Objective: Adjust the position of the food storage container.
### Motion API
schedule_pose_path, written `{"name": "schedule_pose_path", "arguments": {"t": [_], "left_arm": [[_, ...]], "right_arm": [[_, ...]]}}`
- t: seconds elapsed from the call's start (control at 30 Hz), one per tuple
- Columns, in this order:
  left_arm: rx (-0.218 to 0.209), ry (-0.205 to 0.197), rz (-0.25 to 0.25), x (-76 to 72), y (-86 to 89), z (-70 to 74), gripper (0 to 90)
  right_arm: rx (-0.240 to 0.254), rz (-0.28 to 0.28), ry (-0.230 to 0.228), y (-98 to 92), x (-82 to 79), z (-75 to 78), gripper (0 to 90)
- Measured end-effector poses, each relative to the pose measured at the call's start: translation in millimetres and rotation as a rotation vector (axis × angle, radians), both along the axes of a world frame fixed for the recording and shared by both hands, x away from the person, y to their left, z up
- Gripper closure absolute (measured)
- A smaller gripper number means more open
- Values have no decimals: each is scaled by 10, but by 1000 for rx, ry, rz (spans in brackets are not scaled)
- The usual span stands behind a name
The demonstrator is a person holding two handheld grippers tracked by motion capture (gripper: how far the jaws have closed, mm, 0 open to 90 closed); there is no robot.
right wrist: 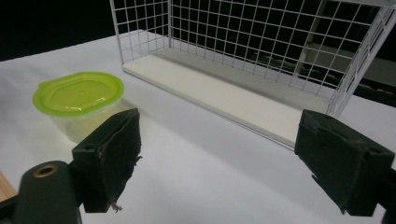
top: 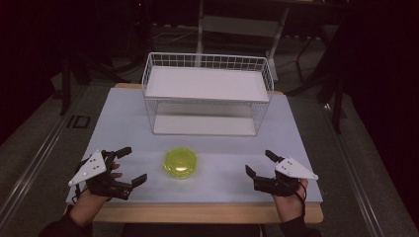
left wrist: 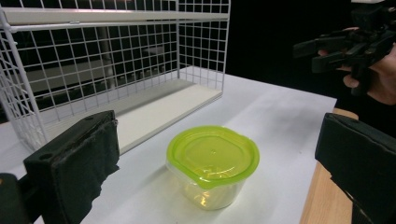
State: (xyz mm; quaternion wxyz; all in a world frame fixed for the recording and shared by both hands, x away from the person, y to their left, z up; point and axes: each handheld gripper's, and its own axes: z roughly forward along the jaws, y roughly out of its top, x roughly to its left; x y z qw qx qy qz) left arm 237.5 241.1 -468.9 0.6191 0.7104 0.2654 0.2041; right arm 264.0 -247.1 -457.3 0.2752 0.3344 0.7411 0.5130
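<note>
A small clear tub with a yellow-green lid (top: 181, 162) stands near the front middle of the white table (top: 123, 123). My left gripper (top: 135, 165) is held to the tub's left, open, jaws pointing toward it, nothing between them. My right gripper (top: 260, 163) is on the tub's right, open and empty as well. In the left gripper view the tub (left wrist: 212, 164) sits just ahead between the wide jaws, and the right gripper (left wrist: 322, 53) shows far off at top right. In the right gripper view the tub (right wrist: 79, 103) stands to the left, beyond the left jaw.
A white wire rack with two shelves (top: 207, 94) stands behind the tub at the table's back middle; its open front faces me. The table's wooden front edge (top: 197, 213) runs just below both hands. The surroundings are dark.
</note>
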Motion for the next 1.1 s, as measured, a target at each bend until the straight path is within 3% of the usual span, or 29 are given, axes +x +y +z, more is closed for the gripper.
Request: {"name": "schedule_pose_path", "arguments": {"t": [0.27, 0.4, 0.47, 0.53, 0.8, 0.9, 1.0, 1.1], "left_arm": [[-32, -30, -6, -27, 24, 48, 2], [-29, 8, -13, -19, 46, 73, 2], [16, 1, -10, -31, 45, 77, 2], [-9, 30, -48, -31, 62, 86, 2], [4, 48, -5, 41, 112, 121, 69], [23, 75, -25, 104, 123, 98, 287], [58, 98, -12, 173, 121, 54, 477], [95, 142, -5, 259, 100, 3, 569]], "right_arm": [[40, -18, 12, -6, -33, 52, 141], [53, -26, 7, -14, -47, 80, 128], [49, -27, 8, -11, -44, 79, 122], [45, -24, 5, -5, -42, 76, 120], [42, -20, 0, 14, -47, 82, 120], [37, -16, -2, 32, -49, 82, 120], [39, -7, -2, 39, -51, 80, 120], [37, -1, -1, 48, -53, 78, 121]]}}
